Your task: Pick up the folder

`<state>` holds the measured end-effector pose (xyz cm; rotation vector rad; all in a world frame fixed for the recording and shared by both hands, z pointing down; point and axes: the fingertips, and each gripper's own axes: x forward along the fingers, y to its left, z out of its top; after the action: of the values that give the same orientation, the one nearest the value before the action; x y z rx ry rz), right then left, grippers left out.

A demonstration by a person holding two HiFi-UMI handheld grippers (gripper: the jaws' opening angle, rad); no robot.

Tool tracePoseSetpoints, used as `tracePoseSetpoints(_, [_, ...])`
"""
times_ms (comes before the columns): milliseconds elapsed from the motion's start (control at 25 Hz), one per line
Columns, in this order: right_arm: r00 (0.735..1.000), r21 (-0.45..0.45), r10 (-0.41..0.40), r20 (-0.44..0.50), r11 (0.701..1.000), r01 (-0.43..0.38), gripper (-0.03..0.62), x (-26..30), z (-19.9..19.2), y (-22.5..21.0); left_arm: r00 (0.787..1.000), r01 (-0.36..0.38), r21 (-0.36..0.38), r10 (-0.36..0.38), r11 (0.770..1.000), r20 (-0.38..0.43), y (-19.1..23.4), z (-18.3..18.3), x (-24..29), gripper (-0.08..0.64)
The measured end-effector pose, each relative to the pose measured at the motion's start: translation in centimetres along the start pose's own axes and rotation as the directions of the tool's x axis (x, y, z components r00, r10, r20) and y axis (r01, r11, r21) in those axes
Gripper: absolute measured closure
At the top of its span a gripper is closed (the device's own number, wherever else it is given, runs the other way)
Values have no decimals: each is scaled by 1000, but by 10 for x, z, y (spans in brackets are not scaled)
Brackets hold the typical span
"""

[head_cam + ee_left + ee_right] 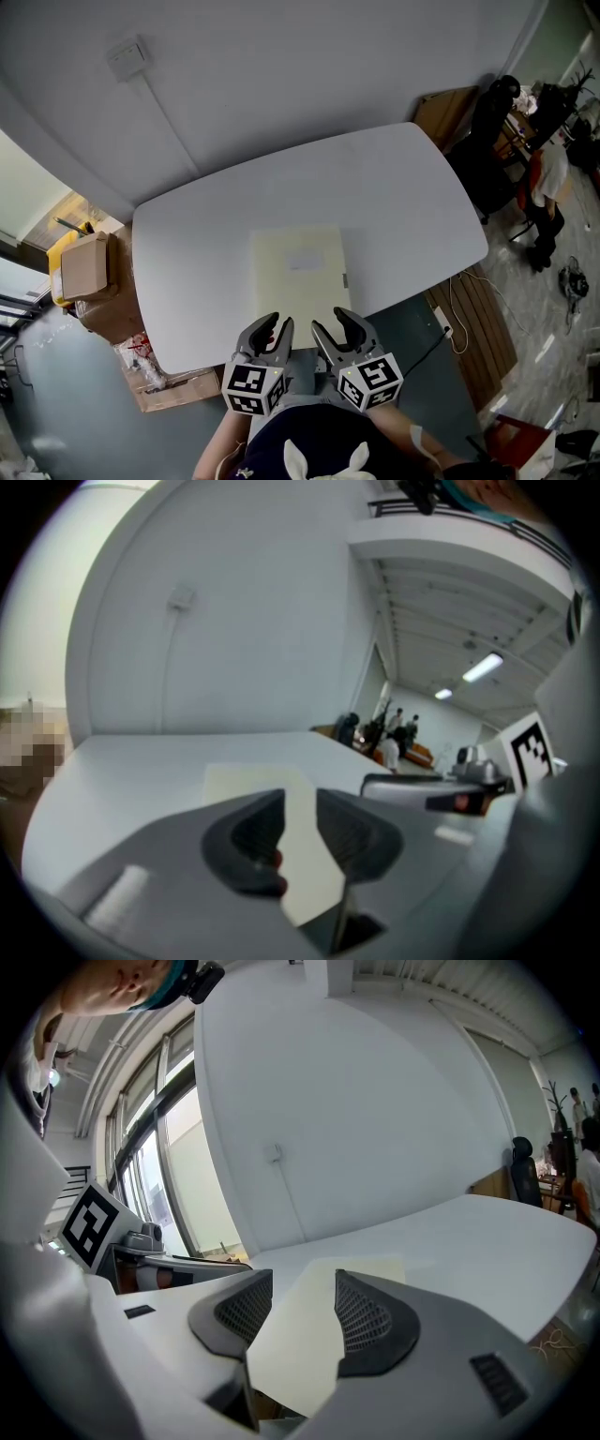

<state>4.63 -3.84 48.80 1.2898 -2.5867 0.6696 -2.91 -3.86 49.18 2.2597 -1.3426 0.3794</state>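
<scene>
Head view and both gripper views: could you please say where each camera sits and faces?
Head view: on the head, steeply down at the folder on the table; left tool and right tool show.
Left gripper view: on the left tool, along its parted jaws at the folder.
Right gripper view: on the right tool, likewise.
Shared: the folder.

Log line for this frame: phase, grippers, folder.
phase: pre-grasp | left gripper: open, empty | right gripper: open, empty | folder: flat on table, not gripped

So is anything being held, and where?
Nothing. The left gripper and right gripper are both open, with the folder lying flat on the table.
</scene>
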Motion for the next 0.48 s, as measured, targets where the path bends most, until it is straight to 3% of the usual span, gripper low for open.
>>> tracePoseSetpoints(480, [999,-13,-15,-38,1000,14,409,16,-5,-15,998,1,15,0,1000,-60,11,-10,20,426])
